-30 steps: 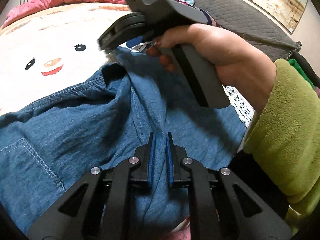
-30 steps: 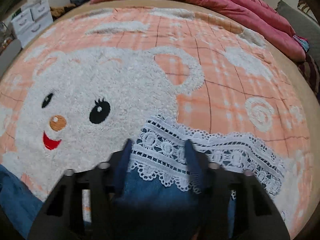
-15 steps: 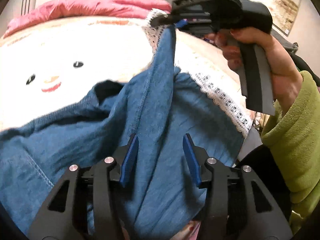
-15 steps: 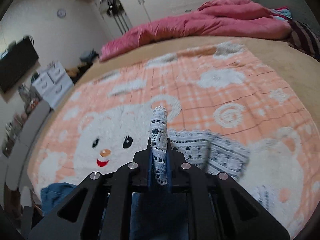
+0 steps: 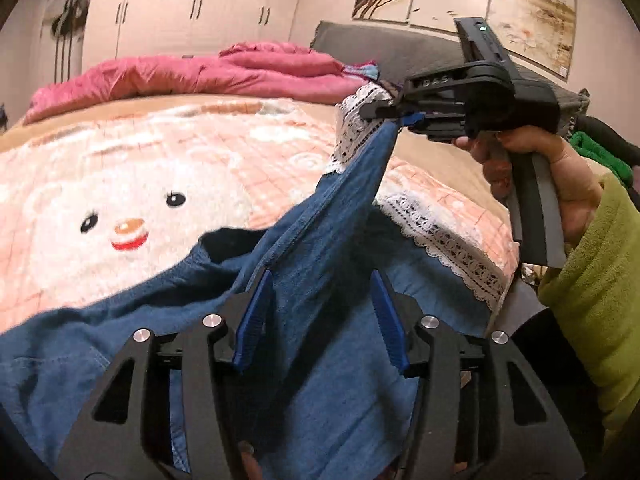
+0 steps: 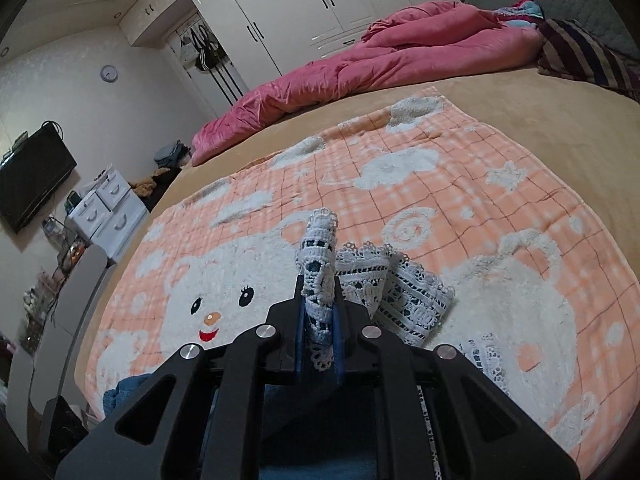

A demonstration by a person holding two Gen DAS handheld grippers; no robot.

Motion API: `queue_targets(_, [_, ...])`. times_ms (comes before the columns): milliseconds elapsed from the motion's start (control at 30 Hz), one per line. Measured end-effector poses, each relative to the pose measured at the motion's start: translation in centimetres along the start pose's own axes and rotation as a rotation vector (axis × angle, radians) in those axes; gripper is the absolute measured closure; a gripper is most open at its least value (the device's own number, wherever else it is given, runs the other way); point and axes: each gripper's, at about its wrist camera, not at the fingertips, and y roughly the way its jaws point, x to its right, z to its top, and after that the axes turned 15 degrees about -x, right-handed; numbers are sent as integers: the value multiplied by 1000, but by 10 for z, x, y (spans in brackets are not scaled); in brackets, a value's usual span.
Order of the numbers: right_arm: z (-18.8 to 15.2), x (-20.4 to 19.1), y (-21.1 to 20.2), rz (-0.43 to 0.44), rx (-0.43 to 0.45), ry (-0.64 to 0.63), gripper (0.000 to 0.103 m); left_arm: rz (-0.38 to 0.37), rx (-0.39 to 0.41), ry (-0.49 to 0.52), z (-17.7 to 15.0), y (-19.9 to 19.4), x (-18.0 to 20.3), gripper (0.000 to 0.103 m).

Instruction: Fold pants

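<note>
Your left gripper's (image 5: 320, 316) black frame hides the blue denim pants (image 5: 312, 248) beneath it; their waist runs off the view's lower left edge.

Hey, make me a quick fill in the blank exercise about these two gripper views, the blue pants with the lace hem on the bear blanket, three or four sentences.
1. The right gripper is shut on the white ____ hem of the pants.
2. The left gripper has its jaws apart and opening, with blue ____ fabric between them, unpinched.
3. The blanket under the pants shows a smiling ____ face.
4. The quilt bunched at the far edge of the bed is ____.

Missing words: lace; denim; bear; pink
</note>
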Motion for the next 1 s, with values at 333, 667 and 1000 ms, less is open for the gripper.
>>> queue_targets(333, [-8, 14, -16, 34, 39, 58, 93, -3, 90, 19, -2, -15, 2, 46])
queue_targets(667, [-25, 23, -31, 54, 67, 93, 93, 22, -2, 118, -2, 7, 16, 103])
queue_targets(1000, [-116, 61, -54, 54, 49, 316, 93, -15, -172, 147, -19, 12, 8, 103])
